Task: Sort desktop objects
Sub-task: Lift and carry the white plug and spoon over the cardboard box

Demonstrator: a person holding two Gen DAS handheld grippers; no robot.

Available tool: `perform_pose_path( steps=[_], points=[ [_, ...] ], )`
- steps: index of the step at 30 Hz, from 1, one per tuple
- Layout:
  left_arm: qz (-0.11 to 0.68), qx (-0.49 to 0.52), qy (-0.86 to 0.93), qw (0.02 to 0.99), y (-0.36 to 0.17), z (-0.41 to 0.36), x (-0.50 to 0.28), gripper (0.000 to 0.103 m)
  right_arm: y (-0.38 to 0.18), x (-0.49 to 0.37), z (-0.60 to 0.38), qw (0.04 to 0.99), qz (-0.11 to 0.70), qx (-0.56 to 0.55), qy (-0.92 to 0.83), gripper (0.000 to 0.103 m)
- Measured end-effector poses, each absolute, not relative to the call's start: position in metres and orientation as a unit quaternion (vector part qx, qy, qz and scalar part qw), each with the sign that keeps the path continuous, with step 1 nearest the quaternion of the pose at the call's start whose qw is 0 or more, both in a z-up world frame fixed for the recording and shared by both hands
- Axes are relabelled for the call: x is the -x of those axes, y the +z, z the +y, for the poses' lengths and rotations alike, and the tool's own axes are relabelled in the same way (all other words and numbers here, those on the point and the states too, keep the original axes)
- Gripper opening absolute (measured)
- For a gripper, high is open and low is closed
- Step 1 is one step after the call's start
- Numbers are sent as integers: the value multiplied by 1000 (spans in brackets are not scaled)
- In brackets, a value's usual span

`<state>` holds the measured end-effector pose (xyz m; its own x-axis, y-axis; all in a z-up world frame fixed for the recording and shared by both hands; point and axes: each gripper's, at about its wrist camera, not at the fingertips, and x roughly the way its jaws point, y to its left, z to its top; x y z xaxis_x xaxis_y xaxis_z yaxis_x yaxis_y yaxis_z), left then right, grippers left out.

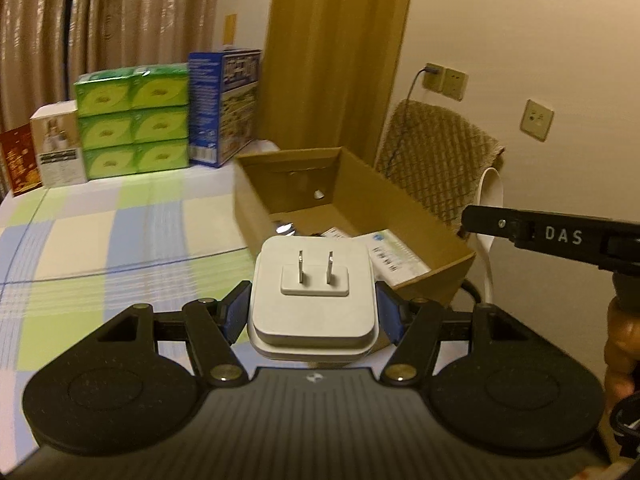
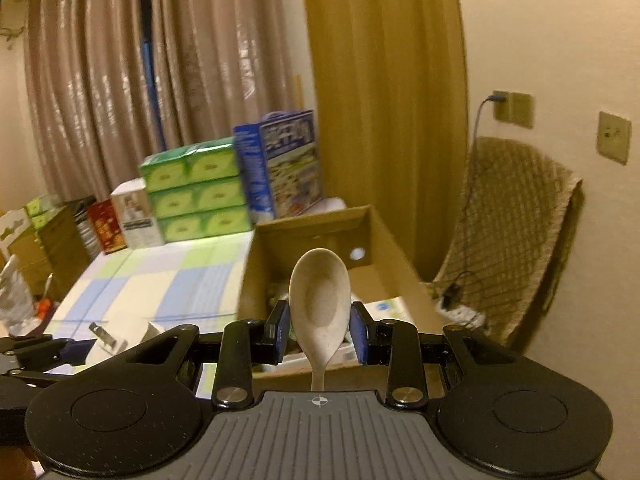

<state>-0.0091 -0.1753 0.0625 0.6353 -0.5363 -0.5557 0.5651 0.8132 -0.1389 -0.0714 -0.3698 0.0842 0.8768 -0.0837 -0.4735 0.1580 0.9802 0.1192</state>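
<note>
Checked cloth in green, blue and cream covers the counter (image 1: 120, 232); curtains and a cream wall with sockets stand behind.

Item 1. Left tongs (image 1: 312, 312): closed on a white plug adapter (image 1: 312, 300), blue pads pressed to its two sides, prongs facing away from the camera's base and upward. Adapter is held above the counter, just short of the near corner of the cardboard box (image 1: 420, 216). Not yet in the box.

Item 2. Right tongs (image 2: 319, 330): a pale speckled spoon (image 2: 320, 296) stands between the pads, bowl up and forward, handle running back toward the gripper body. Pads sit close at either side of the bowl's lower part; judged to be gripping it, though firm contact on both sides cannot be fully confirmed. Spoon hangs over the near wall of the same box; not yet released.

Item 3. Cardboard box, open-topped, at the counter's right edge. Contents visible: a white printed packet or leaflet (image 1: 394, 252) and a few smaller things too blurred to name.

Item 4. Counter, far edge: green tissue packs (image 1: 134, 120), blue carton (image 1: 224, 108), white carton (image 1: 60, 144), red carton (image 1: 20, 160), all standing, apparently not part of the sorting.

Progress, as judged: some objects already boxed; two in hand awaiting deposit; open cloth shows nothing else loose.
</note>
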Motion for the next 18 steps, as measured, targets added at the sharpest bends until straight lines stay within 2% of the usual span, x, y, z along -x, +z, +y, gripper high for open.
perform_pose_path(
  steps=[18],
  points=[
    [292, -37, -328, 898, 81, -236, -22, 60, 90, 31, -417, 964, 242, -87, -65, 29]
  ],
)
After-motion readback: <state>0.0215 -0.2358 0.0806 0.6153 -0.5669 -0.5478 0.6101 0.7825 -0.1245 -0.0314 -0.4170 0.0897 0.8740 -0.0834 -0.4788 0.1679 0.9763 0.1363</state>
